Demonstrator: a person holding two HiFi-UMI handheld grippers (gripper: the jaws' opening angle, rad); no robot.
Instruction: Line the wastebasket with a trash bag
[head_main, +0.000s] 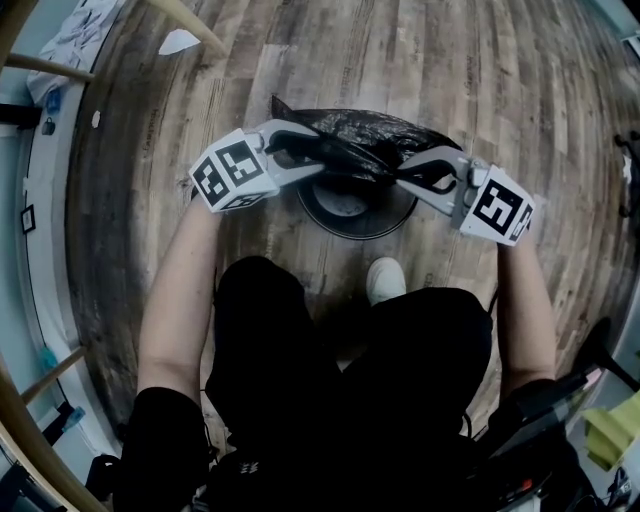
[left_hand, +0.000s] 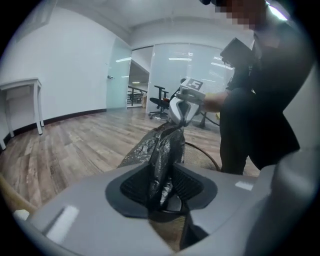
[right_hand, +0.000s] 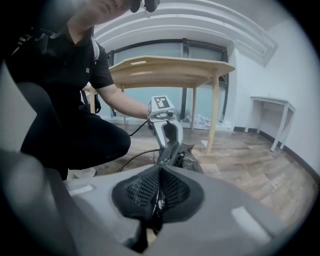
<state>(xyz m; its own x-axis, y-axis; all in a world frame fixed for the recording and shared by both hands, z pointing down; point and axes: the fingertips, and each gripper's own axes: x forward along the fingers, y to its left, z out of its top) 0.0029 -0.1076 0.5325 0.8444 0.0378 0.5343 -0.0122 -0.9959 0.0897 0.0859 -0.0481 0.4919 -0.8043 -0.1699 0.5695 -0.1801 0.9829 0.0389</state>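
Our left gripper has its jaws partway shut, and they pinch a thick bunch of the black trash bag. Our right gripper has its jaws squeezed almost flat together on a thin bit of the same bag. The bag is pulled out between the two grippers, all bunched up. It hangs right over the round wire wastebasket, which stands on the wood floor just in front of our shoe. The bag is not in the basket yet.

We think the bag is very light, soft and floppy. It looks thin and slick, so it could slip out, or rip if we tug hard. The best place to hold it is the edge of its mouth, one side in each gripper. Then we can pull it open and fold it over the rim.
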